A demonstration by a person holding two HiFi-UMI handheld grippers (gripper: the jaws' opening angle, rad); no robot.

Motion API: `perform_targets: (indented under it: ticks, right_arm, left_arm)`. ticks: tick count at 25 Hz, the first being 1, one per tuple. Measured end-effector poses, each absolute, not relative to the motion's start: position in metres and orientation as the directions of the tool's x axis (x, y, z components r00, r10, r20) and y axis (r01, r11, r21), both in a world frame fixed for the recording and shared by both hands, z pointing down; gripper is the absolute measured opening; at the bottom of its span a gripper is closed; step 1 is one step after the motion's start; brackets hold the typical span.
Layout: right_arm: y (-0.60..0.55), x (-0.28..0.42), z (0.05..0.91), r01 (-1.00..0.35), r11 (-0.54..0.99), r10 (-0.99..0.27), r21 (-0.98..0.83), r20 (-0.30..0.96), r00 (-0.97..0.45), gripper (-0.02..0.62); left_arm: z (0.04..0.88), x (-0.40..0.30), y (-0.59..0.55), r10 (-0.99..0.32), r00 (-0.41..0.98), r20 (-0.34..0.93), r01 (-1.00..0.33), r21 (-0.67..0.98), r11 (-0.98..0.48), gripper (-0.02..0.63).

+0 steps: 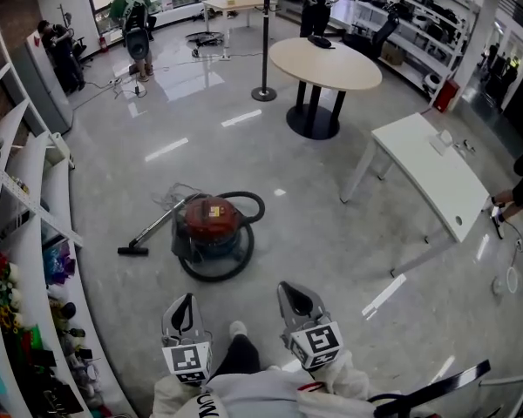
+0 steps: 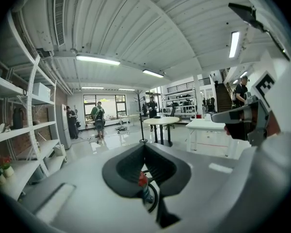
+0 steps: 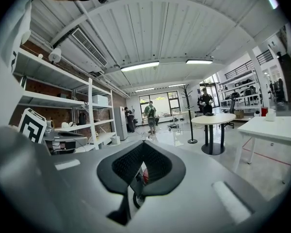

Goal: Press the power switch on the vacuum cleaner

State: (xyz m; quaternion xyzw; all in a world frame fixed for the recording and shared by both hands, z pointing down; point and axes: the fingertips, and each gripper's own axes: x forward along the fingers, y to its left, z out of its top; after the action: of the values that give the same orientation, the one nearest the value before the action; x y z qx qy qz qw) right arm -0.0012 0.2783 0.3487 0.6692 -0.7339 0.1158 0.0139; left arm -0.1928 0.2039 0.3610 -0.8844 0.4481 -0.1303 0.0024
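Observation:
The vacuum cleaner (image 1: 213, 225) stands on the grey floor ahead of me: a red lid on a blue drum, a black hose (image 1: 244, 200) looped round it, and a wand with a floor nozzle (image 1: 132, 250) stretching left. My left gripper (image 1: 182, 309) and right gripper (image 1: 295, 300) are held close to my body, well short of the vacuum, side by side, both shut and empty. In the left gripper view a sliver of the vacuum cleaner (image 2: 143, 186) shows through the slit below the left gripper (image 2: 145, 147) tips. The right gripper (image 3: 143, 144) frames the vacuum cleaner (image 3: 143, 175) the same way.
Curved white shelves (image 1: 35, 233) with small goods line the left side. A white rectangular table (image 1: 436, 177) stands at the right, a round table (image 1: 324, 62) and a coat stand (image 1: 263, 94) farther back. People stand at the far end; a person's hand (image 1: 504, 204) rests at the white table's edge.

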Motion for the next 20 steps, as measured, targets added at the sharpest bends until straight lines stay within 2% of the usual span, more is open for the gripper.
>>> perform_targets:
  ticks: [20]
  right_arm:
    - [0.153,0.0,0.326,-1.0,0.01,-0.982,-0.026,0.191,-0.015,0.0]
  left_arm:
    - [0.359,-0.204,0.06,-0.778,0.597,0.196,-0.783,-0.07,-0.618,0.0]
